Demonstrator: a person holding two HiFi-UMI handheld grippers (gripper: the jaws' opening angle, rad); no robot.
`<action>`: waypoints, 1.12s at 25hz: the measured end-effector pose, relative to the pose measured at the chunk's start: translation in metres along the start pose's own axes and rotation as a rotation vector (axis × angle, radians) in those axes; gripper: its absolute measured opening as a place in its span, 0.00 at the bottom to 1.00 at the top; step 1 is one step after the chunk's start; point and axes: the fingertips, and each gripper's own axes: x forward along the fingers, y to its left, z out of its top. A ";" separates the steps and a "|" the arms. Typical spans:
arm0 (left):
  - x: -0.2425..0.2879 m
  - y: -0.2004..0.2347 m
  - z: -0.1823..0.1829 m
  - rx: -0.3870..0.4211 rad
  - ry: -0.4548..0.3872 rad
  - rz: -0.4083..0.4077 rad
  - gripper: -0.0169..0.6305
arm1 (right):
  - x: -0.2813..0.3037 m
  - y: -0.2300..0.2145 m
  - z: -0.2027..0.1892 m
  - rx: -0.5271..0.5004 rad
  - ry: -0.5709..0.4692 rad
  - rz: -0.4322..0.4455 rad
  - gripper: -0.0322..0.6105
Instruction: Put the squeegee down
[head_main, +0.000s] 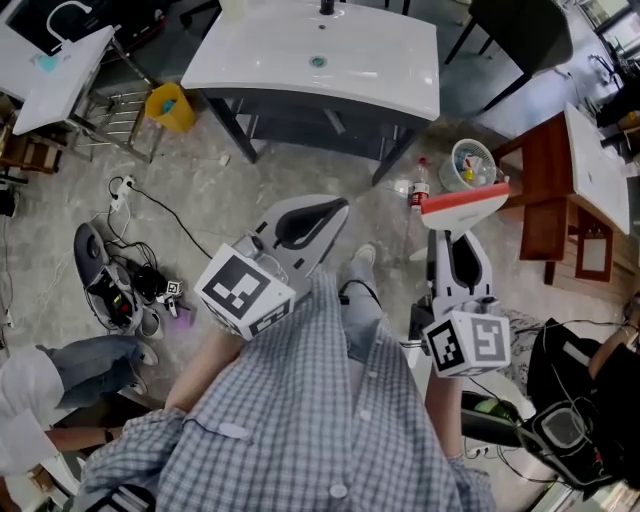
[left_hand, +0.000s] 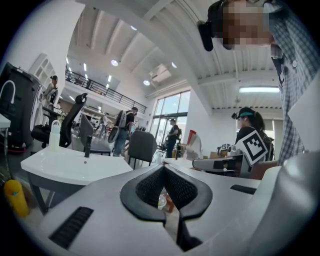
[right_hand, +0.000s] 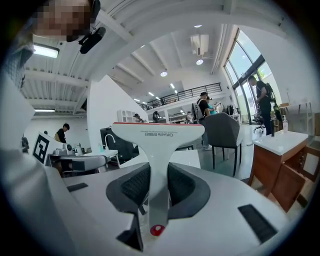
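Observation:
A white squeegee with a red-edged blade stands upright, its handle pinched between the black pads of my right gripper. In the head view the squeegee blade points away from me, above the floor and in front of my right gripper. My left gripper hangs in the air to the left, level with the right one. In the left gripper view its jaws meet at the tips with nothing between the pads.
A white washbasin counter on a dark frame stands ahead. A wooden table is at the right, with a bowl and a small bottle on the floor beside it. Cables and gear lie at the left; a yellow bottle farther back.

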 end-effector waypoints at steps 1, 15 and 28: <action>0.002 0.003 0.000 -0.003 0.000 0.007 0.04 | 0.004 -0.002 0.000 0.000 0.003 0.004 0.18; 0.058 0.031 0.009 -0.015 0.007 0.077 0.04 | 0.061 -0.048 0.008 0.015 0.036 0.069 0.18; 0.135 0.050 0.021 -0.018 0.013 0.172 0.04 | 0.122 -0.113 0.029 0.020 0.057 0.169 0.18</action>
